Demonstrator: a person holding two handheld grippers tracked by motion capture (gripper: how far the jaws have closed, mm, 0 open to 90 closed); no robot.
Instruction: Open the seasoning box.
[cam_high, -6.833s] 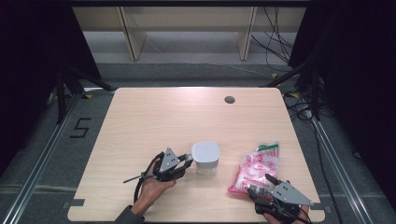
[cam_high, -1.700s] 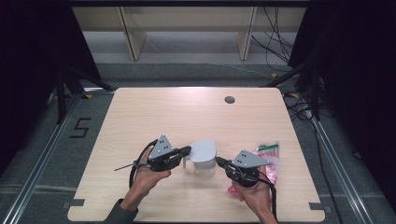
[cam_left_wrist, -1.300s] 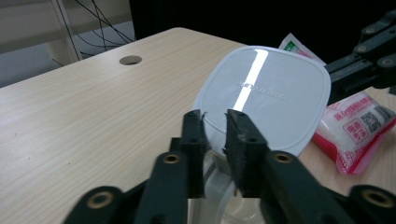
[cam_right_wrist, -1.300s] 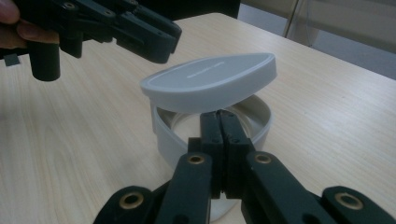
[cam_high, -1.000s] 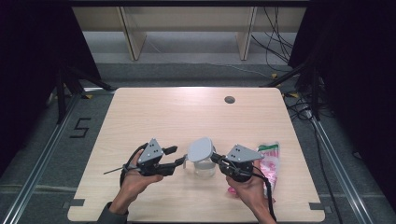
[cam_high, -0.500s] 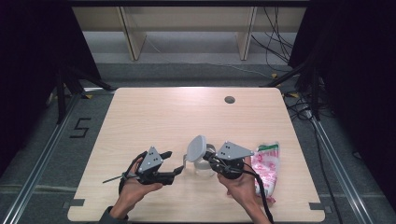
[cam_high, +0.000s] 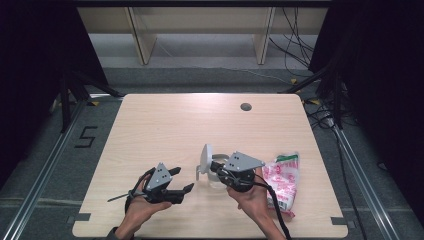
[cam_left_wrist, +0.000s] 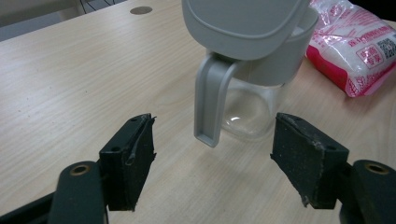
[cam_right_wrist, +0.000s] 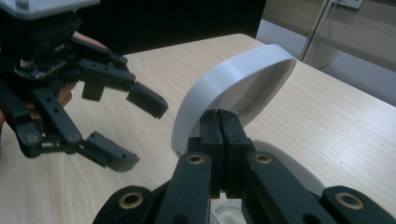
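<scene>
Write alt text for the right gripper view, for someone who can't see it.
The right gripper's black jaws are shut on the rim of a raised, rounded white plastic lid above the pale wooden table. To the left, the left gripper, hand-held, waits with jaws open.

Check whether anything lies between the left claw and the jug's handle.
Nothing visible does. In the left gripper view, bare table separates the open left claw from the jug and its handle. The right claw is shut on the raised lid.
</scene>
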